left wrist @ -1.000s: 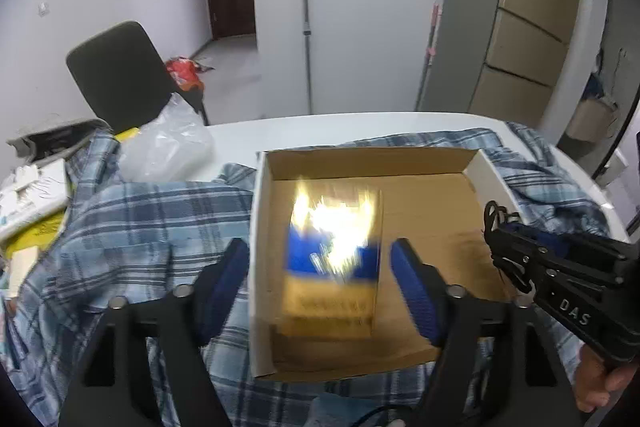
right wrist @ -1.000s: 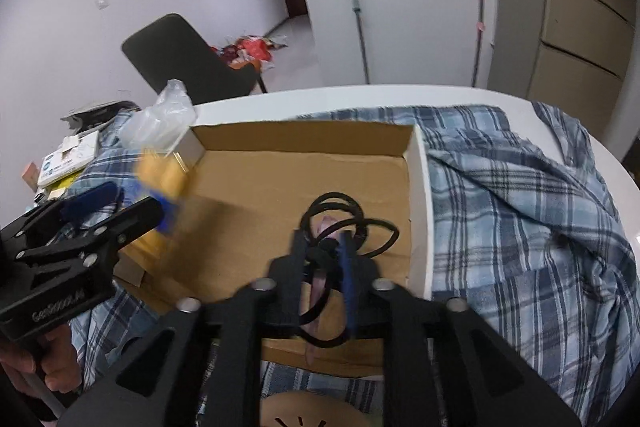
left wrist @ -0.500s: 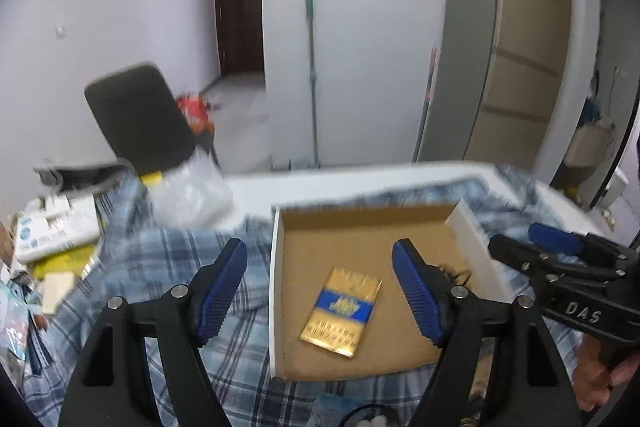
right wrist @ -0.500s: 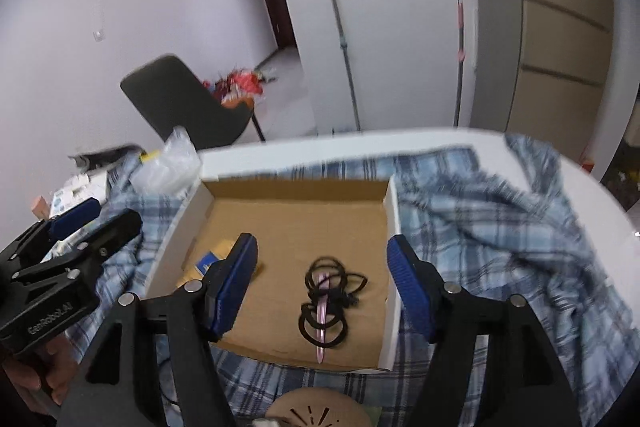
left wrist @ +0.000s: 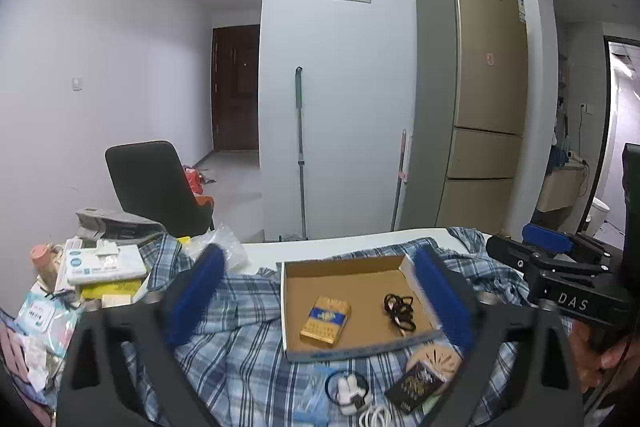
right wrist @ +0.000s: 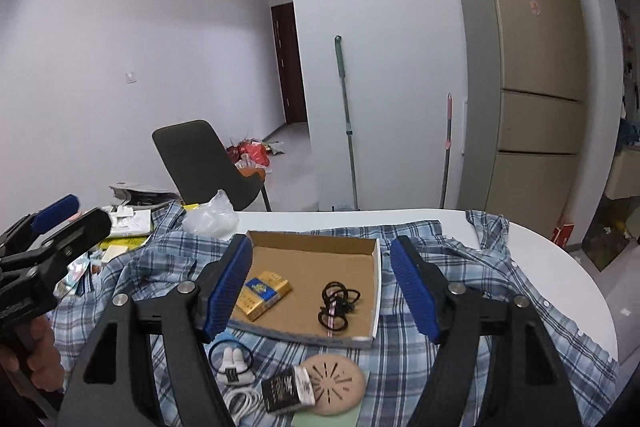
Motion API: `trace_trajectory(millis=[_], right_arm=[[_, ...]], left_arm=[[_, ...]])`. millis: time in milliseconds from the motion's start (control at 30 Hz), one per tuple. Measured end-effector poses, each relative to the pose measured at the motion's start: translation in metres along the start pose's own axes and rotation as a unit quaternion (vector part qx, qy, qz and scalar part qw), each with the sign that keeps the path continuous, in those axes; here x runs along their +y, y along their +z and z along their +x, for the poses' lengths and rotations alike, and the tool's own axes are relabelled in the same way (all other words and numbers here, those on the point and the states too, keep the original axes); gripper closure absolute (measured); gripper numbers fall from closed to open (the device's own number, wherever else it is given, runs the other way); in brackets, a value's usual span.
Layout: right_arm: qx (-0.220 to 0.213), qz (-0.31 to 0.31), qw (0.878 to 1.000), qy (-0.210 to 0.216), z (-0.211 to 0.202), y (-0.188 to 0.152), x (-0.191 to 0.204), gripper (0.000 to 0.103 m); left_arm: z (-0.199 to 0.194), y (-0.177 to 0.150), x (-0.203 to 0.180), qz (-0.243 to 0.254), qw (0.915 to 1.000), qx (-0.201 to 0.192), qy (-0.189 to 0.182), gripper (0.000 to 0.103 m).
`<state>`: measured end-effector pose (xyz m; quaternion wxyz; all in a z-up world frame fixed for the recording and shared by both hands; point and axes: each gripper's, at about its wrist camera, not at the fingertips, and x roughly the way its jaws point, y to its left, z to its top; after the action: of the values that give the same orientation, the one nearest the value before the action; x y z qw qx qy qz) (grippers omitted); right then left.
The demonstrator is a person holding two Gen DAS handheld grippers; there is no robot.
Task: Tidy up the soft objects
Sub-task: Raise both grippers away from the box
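Both grippers hover above the table tilted slightly downward, the left gripper [left wrist: 316, 291] and right gripper [right wrist: 322, 287] having just opened, nothing between them, while the hair ties [right wrist: 338, 305] lie inside the cardboard box [right wrist: 376, 291] beside a yellow packet [right wrist: 262, 293].

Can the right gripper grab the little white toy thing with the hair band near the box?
Probably yes. The right gripper is open and empty, and the white toy lies uncovered on the plaid shirt, just in front of the cardboard box, with nothing on top.
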<state>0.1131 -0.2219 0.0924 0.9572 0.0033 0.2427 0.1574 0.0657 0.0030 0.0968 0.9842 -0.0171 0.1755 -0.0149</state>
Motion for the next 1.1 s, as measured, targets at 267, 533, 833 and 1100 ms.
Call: trace_trajectory(millis=[267, 533, 833, 1100], right_arm=[[0.008, -0.008, 1.000, -0.014, 0.004, -0.036, -0.006, 0.030], [0.063, 0.011, 0.998, -0.021, 0.040, -0.072, -0.025, 0.030], [0.149, 0.019, 0.987, -0.056, 0.082, -0.103, -0.036, 0.030], [0.196, 0.023, 0.979, -0.043, 0.095, -0.115, -0.040, 0.030]], left_arm=[[0.008, -0.050, -0.001, 0.016, 0.9997, 0.021, 0.001, 0.000], [0.037, -0.088, 0.006, -0.010, 0.9991, 0.040, -0.009, 0.000], [0.060, -0.114, 0.012, -0.005, 0.9982, 0.059, 0.003, 0.000], [0.059, -0.116, 0.015, -0.008, 0.9984, 0.057, -0.004, 0.000]])
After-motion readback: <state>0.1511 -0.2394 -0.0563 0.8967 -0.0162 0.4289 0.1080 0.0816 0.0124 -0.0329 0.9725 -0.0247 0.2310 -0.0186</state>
